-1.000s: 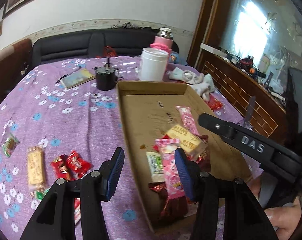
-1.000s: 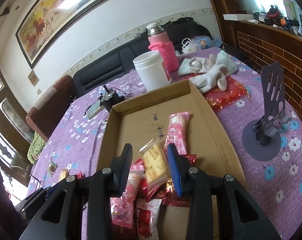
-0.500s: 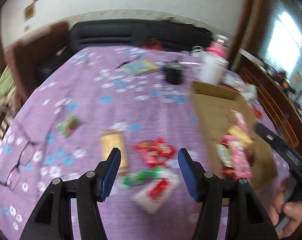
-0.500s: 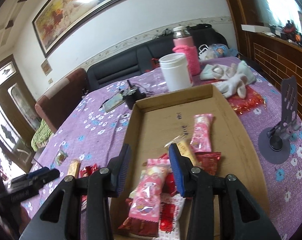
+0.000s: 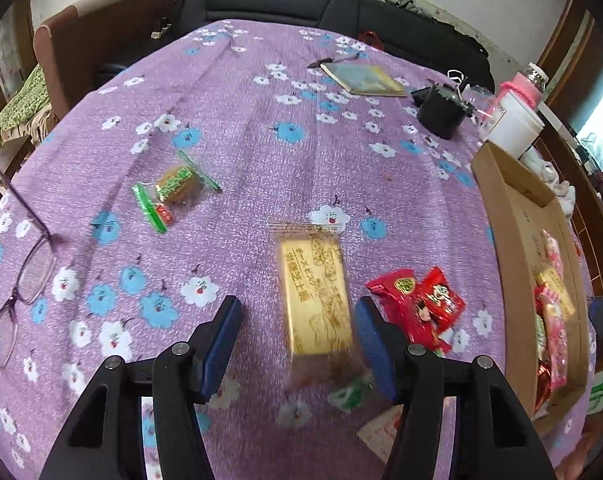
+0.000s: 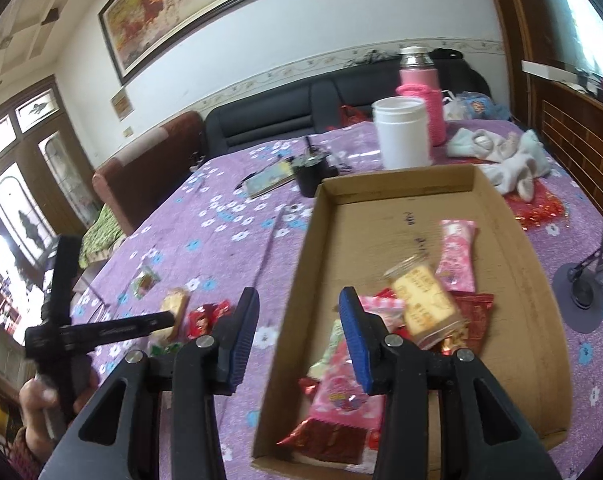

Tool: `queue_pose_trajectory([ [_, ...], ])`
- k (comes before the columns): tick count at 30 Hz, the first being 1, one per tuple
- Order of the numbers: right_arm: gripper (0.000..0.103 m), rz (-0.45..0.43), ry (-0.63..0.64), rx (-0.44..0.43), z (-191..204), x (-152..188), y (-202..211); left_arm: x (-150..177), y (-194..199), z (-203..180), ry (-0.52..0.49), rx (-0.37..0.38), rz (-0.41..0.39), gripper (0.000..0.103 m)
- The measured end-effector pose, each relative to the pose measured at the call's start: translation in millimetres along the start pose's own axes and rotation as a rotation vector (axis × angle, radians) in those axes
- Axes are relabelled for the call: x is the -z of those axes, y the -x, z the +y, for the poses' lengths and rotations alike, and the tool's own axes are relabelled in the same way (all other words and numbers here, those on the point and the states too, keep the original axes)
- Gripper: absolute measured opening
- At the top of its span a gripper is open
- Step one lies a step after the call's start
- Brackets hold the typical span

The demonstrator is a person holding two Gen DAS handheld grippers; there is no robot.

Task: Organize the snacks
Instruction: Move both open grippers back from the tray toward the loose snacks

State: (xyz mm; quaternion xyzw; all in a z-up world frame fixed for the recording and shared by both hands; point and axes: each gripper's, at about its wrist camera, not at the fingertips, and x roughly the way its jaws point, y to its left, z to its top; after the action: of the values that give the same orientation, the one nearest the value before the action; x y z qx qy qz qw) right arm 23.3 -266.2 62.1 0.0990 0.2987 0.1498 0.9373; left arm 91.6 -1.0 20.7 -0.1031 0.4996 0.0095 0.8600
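Left gripper (image 5: pixel 297 340) jaws spread over the yellow biscuit pack (image 5: pixel 315 300), red packets (image 5: pixel 419 306) just beside, glasses (image 5: pixel 17 292) well apart on the purple floral surface (image 5: pixel 241 128); right gripper (image 6: pixel 297 332) jaws opening, empty, above the cardboard tray (image 6: pixel 517 248) holding snacks

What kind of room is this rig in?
Most likely a home living or dining room: a black sofa sits behind a table under a purple floral tablecloth, a large framed painting hangs on the wall, and everyday clutter like eyeglasses and a pink thermos lies about.
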Motion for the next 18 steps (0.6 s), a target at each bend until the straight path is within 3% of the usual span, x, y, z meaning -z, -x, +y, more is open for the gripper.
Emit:
queue_pose_trajectory([
  [3,0.041,0.009,0.025,-0.011,9,4,-1,-3,-4,-6,-0.029,-0.019,-0.025,0.061],
  [8,0.042,0.028,0.058,-0.050,21,8,-4,-2,-7,-12,-0.075,-0.106,-0.064,0.038],
  [13,0.042,0.064,0.080,-0.119,34,14,-8,-3,-2,5,-0.056,-0.119,-0.073,0.036],
  [18,0.042,0.156,0.134,-0.252,63,22,-20,-7,3,25,0.000,-0.099,-0.077,0.036],
])
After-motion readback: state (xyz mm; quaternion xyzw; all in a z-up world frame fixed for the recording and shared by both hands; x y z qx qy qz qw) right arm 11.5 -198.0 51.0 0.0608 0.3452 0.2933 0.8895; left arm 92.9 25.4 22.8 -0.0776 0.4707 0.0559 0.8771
